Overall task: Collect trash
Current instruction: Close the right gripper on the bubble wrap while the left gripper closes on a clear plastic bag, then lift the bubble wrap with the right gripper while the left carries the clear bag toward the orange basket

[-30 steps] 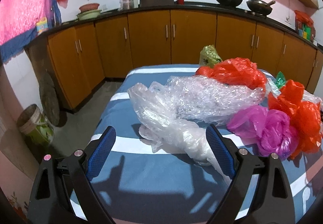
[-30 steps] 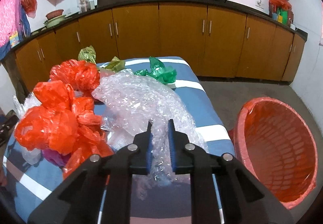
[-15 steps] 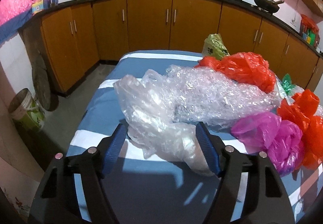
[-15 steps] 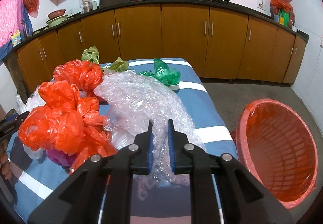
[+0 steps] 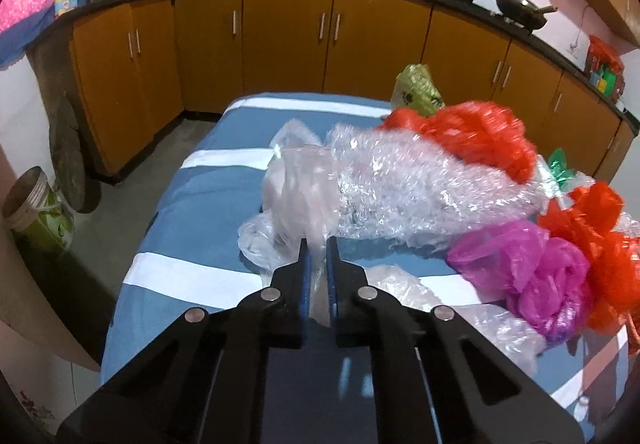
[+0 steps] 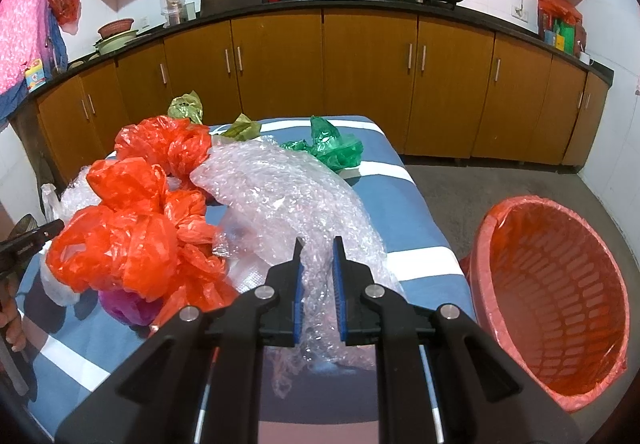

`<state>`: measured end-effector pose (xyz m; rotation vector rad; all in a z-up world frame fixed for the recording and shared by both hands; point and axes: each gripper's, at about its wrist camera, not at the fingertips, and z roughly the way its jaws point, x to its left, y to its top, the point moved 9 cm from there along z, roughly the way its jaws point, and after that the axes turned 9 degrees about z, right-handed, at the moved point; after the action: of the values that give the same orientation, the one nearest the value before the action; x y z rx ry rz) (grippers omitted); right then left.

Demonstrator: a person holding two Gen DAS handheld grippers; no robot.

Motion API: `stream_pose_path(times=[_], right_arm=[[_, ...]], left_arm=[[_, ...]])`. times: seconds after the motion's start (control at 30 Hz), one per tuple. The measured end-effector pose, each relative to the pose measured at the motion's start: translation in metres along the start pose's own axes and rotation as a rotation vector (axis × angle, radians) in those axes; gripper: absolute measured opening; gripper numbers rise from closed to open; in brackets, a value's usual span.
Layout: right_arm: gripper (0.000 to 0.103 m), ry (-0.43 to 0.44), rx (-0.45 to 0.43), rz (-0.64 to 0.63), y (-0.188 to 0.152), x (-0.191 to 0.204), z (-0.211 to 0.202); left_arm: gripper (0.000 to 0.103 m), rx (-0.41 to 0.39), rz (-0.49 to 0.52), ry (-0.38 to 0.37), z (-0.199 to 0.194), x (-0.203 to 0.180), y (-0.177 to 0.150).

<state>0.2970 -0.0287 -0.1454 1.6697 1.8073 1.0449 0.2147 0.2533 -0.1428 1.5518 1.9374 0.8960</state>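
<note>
- The left gripper [image 5: 316,250] points down at a slant. Its blue pads are squeezed tight on a thin bit of clear plastic bag [image 5: 296,187].
- The right gripper [image 6: 317,250] tilts down too — it pinches bubble wrap [image 6: 288,199].

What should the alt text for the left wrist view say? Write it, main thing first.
The left claw is shut on a clear plastic bag lying on a blue table with white stripes. Bubble wrap, red bags and a magenta bag lie to its right, with orange kitchen cabinets behind.
</note>
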Motion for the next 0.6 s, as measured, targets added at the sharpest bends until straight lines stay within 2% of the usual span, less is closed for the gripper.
stream_pose_path(times=[0.33, 0.6], right_arm=[[0.014, 0.018, -0.024, 0.000, 0.003, 0.001, -0.017], [0.014, 0.031, -0.054, 0.016, 0.011, -0.002, -0.036]], left_arm=[[0.006, -0.089, 0.014, -0.041, -0.043, -0.014, 0.017], [0.006, -0.172, 0.019, -0.064, -0.071, -0.028, 0.044]])
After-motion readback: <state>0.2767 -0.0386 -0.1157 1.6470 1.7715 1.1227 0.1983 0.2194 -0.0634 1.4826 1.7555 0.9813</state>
